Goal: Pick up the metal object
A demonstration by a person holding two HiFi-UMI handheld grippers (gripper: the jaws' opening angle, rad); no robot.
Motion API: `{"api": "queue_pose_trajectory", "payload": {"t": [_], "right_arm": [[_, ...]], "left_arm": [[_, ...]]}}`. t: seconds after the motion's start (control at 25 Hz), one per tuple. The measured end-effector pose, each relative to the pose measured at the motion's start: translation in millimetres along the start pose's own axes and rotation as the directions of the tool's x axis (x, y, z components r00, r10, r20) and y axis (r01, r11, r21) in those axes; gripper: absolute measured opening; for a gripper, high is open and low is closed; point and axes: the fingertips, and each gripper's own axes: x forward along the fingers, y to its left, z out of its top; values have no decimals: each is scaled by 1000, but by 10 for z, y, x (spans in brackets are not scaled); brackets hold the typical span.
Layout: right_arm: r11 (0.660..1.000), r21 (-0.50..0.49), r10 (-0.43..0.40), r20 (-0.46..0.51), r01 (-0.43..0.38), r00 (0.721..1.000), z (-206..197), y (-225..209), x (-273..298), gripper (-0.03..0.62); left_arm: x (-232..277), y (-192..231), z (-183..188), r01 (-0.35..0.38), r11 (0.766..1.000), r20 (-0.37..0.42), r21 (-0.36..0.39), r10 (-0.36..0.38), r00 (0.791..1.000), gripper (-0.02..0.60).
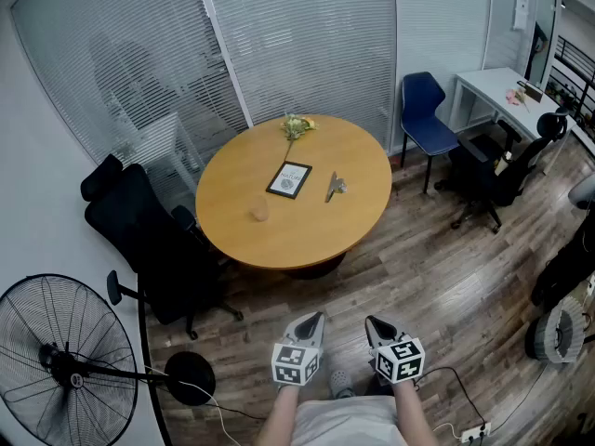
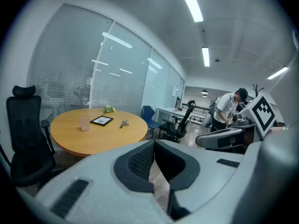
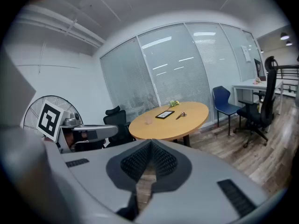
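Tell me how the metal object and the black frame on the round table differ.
The black frame is a flat dark rectangle with a pale centre; the metal object is slim, long and silvery. The black frame covers more of the table than the metal object does. Both lie near the table's middle, side by side but apart.
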Motion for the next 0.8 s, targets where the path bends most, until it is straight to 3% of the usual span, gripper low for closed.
{"api": "queue_pose_trajectory", "payload": {"t": [0.36, 0.8], "right_arm": [[1000, -24, -1, -11, 1, 1000, -8, 86, 43, -2], [997, 39, -63, 14, 62, 998, 15, -99, 60, -2]], "left_arm": [[0, -12, 14, 51, 999, 12, 3, -51, 999, 9], [58, 158, -26, 49, 998, 11, -38, -49, 999, 11]]}}
